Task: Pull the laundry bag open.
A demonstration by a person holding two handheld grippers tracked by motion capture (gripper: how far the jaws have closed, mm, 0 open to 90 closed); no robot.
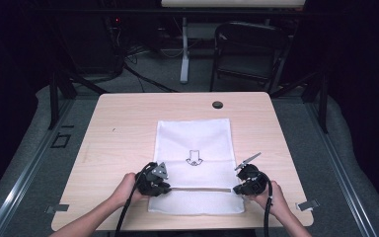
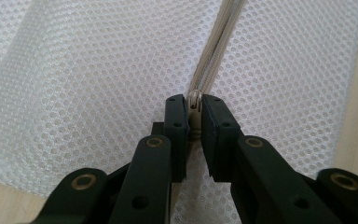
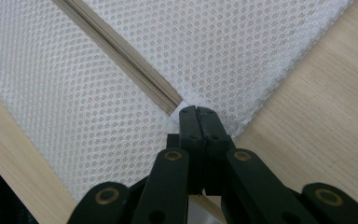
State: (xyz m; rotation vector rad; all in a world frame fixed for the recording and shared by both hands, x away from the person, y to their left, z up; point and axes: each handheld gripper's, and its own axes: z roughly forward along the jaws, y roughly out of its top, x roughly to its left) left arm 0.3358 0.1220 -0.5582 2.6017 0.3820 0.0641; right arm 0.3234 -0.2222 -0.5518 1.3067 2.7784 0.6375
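Observation:
A white mesh bag (image 1: 193,143) with a printed arrow (image 1: 194,158) lies flat on the wooden table (image 1: 123,128). A beige zipper (image 1: 197,188) runs across the bag near its front edge. My left gripper (image 1: 167,187) is at the zipper's left end. In the left gripper view it (image 2: 194,100) is shut on the zipper pull (image 2: 195,108), with the closed zipper (image 2: 216,51) running away from it. My right gripper (image 1: 237,189) is at the bag's right edge. In the right gripper view it (image 3: 197,112) is shut on the mesh fabric (image 3: 242,46) just past the end of the zipper (image 3: 121,56).
A round black cap (image 1: 217,104) sits in the table beyond the bag. Bare wood lies left and right of the bag. A folding chair (image 1: 246,49) and a white post (image 1: 184,47) stand on the floor behind the table.

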